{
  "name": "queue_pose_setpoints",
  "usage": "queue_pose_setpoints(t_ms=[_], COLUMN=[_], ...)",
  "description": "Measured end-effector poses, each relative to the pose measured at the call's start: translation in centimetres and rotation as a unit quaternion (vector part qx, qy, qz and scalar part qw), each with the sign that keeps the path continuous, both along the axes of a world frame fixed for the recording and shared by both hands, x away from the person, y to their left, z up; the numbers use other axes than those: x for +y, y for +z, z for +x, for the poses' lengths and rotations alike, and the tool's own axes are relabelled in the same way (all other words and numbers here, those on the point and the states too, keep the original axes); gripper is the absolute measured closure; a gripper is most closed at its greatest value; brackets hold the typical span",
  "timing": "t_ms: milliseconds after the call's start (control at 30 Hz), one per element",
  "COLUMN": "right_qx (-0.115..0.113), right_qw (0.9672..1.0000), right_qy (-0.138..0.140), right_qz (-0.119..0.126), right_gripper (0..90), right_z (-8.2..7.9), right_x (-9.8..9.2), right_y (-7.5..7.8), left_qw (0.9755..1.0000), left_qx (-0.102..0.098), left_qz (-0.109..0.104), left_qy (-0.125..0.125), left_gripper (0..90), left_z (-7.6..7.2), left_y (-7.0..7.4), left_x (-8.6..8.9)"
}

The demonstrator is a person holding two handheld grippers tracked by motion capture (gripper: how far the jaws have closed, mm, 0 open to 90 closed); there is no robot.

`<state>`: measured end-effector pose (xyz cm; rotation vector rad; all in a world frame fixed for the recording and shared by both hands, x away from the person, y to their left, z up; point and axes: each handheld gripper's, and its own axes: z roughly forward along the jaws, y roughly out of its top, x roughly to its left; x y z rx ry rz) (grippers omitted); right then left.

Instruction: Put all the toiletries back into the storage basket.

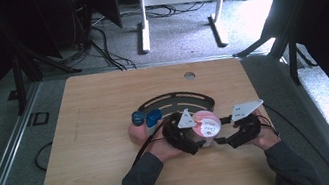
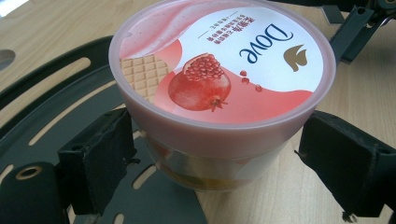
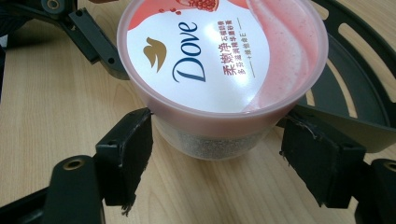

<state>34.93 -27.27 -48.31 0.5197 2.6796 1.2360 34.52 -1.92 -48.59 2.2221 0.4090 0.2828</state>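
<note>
A pink-lidded Dove tub (image 1: 207,127) stands upright near the middle of the table (image 1: 98,134), its base half on a black slotted tray (image 1: 174,102), half on bare wood. The left claw (image 2: 212,154) is spread around the tub from the left, its pads beside the wall. The right claw (image 3: 219,144) brackets it from the right, also spread, one pad touching the lid's rim. Two blue objects (image 1: 146,117) lie just left.

Both grippers flank the pink-lidded tub (image 1: 207,126) (mid-table, near edge).
</note>
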Motion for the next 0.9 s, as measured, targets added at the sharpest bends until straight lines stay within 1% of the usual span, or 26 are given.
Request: queue_pose_setpoints(t_ms=[133,233,267,467,800,900], right_qx=[-0.002,-0.002,-0.003,0.0,0.003,0.002], right_qw=[1.0,1.0,1.0,1.0,1.0,1.0], right_qy=[-0.001,-0.001,-0.002,-0.003,-0.004,-0.008], right_qz=[-0.002,-0.002,-0.002,-0.005,-0.004,-0.001], right_gripper=[24.8,24.7,24.8,24.8,24.7,24.8], right_z=[0.3,0.4,0.6,1.2,1.9,2.3], right_x=[-0.2,-0.2,-0.3,-0.4,-0.7,-1.0], right_y=[0.3,0.4,0.5,0.5,0.6,0.8], left_qw=[1.0,1.0,0.9999,0.9997,0.9994,0.9993], left_qx=[-0.004,-0.005,-0.005,-0.009,-0.013,-0.016], left_qz=[-0.004,-0.003,-0.006,-0.006,-0.002,-0.001], left_qy=[0.007,0.007,0.012,0.024,0.032,0.034], left_gripper=[10.9,10.9,11.0,11.0,11.1,11.1], left_z=[0.1,0.2,0.3,0.5,1.0,1.5], left_y=[0.2,0.2,0.3,0.2,0.4,0.7], left_x=[-0.2,-0.3,-0.4,-0.8,-1.2,-1.5])
